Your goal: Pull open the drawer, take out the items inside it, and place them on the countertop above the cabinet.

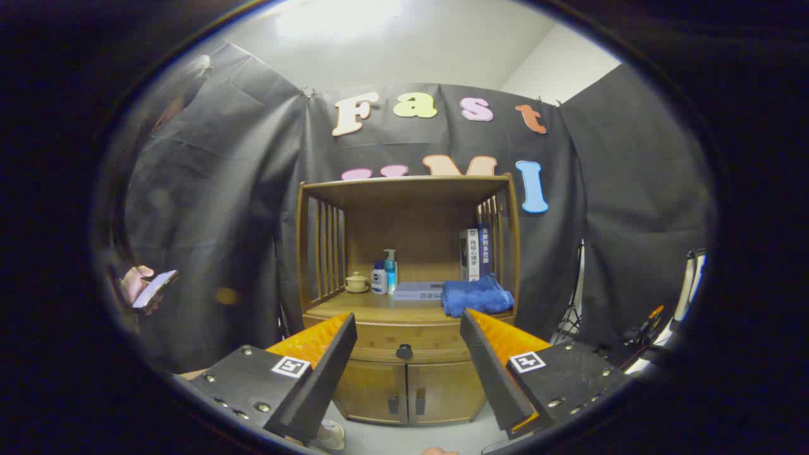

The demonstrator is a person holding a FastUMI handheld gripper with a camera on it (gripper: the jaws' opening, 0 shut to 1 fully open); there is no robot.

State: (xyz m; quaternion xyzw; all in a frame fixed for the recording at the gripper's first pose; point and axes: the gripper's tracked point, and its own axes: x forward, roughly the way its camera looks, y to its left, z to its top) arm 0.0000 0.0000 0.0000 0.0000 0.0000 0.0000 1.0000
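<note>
While the gripper is held well back from the wooden cabinet, its two fingers are spread wide apart and nothing is gripped between them. Between the fingers, well beyond their tips, the drawer is seen set into the cabinet front just under the countertop; it is shut, and its small dark knob is seen at the middle of its face. What lies inside the drawer cannot be told. Below the drawer two cupboard doors are closed, each with a short dark handle by the centre seam.

On the countertop, under the cabinet's upper shelf frame, several things are already set out. Toward the left edge a small lidded cup is placed on a saucer. Just beside it, toward the middle, a white bottle and a blue pump bottle are stood upright, touching or nearly so. A flat pale box is laid at the middle near the back. At the right front corner a blue towel is bunched, and behind it two books are stood upright against the slatted right side.

Off to the left of the cabinet, a person's hand is seen with a phone held in it.
</note>
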